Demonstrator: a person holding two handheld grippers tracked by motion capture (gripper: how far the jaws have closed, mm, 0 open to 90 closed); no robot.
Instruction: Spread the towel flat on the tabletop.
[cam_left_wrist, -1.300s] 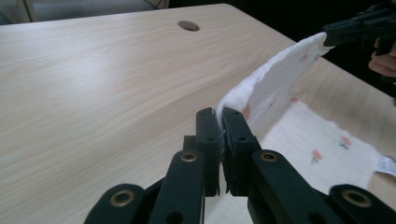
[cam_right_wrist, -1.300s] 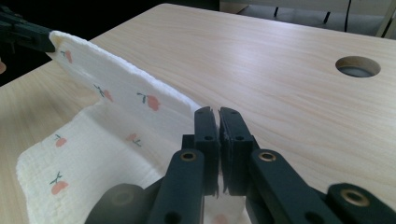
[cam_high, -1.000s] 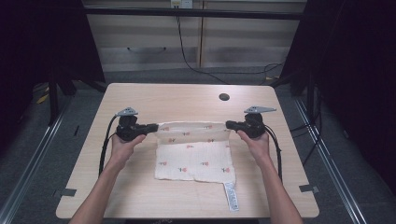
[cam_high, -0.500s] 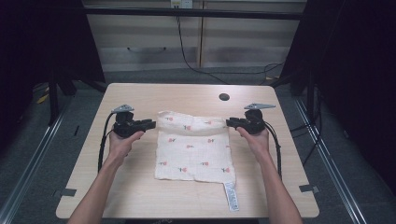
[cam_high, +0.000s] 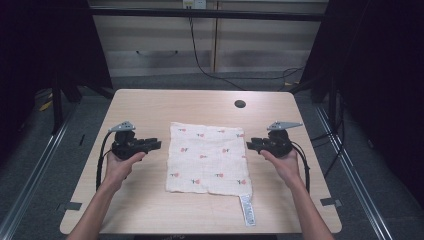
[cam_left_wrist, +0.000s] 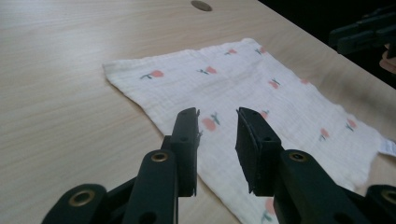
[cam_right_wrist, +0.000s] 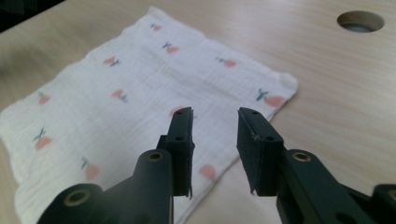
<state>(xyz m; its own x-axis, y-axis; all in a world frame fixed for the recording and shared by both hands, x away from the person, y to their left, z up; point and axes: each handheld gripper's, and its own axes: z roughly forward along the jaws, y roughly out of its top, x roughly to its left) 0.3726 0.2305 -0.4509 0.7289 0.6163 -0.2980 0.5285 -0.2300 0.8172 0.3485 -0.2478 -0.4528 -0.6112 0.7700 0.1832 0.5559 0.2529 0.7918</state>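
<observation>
A white cloth (cam_high: 207, 160) printed with small red fruit lies spread flat in the middle of the table, a label (cam_high: 247, 210) sticking out of its near right corner. My left gripper (cam_high: 156, 144) rests just off the cloth's left edge, pointing at it. My right gripper (cam_high: 250, 145) sits just off the right edge, facing inward. Both sets of jaws have just been opening and stand apart with nothing between them. In the left gripper view the jaws (cam_left_wrist: 217, 116) hover over the cloth (cam_left_wrist: 243, 79). The right gripper view has its jaws (cam_right_wrist: 215, 114) above the cloth's edge (cam_right_wrist: 140, 88).
The wooden table (cam_high: 150, 105) has a round cable hole (cam_high: 240, 104) at the back right, also in the right gripper view as a hole (cam_right_wrist: 360, 21). Dark floor and metal rails surround the table. The other gripper (cam_left_wrist: 359, 35) shows far off in the left gripper view.
Both grippers let go of the cloth's far edge and moved outward to the sides. The cloth, held up and bunched at the back before, now lies flat.
</observation>
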